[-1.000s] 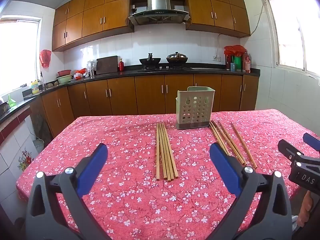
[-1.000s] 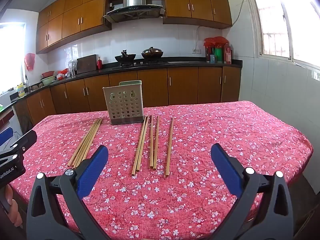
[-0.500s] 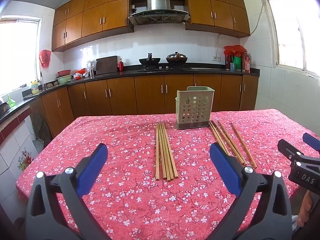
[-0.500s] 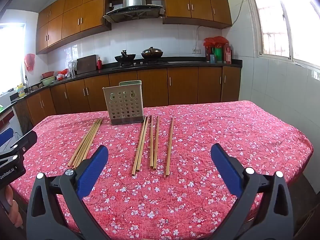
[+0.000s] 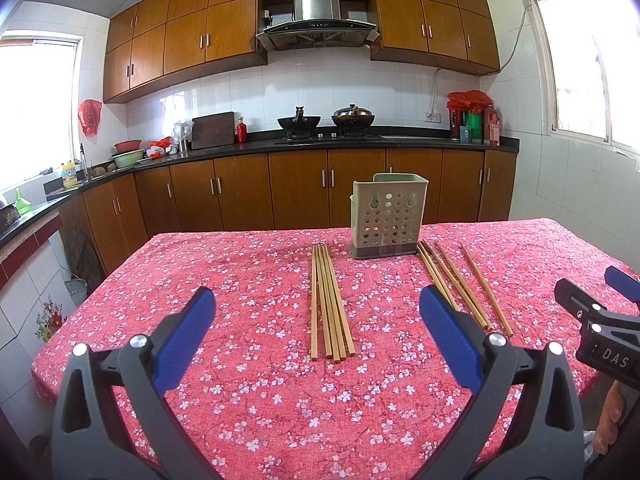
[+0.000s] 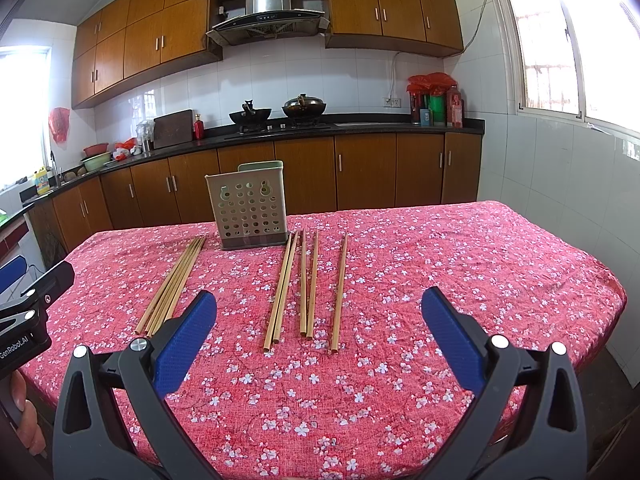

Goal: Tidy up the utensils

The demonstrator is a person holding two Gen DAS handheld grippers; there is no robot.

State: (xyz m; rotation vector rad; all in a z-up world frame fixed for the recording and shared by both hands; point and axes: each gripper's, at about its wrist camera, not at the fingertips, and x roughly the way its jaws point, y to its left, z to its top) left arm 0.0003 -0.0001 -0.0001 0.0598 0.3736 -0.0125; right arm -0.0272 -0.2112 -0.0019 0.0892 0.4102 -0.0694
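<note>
Chopsticks: tight bundle (image 5: 330,300) and loose group (image 6: 306,286) lie mid-tabletop, either side of holder (image 5: 387,216) nr far edge. Left gripper (image 5: 316,340) & right gripper (image 6: 320,340) wide open, empty. Prob light, stiff, roll-prone; pinch mid-shaft.

The utensil holder (image 5: 389,216) stands upright toward the table's (image 5: 248,392) far edge. A tight chopstick bundle (image 5: 329,300) lies to its left; five looser chopsticks (image 6: 306,284) lie to its right, all flat, pointing lengthwise toward the cameras.
</note>
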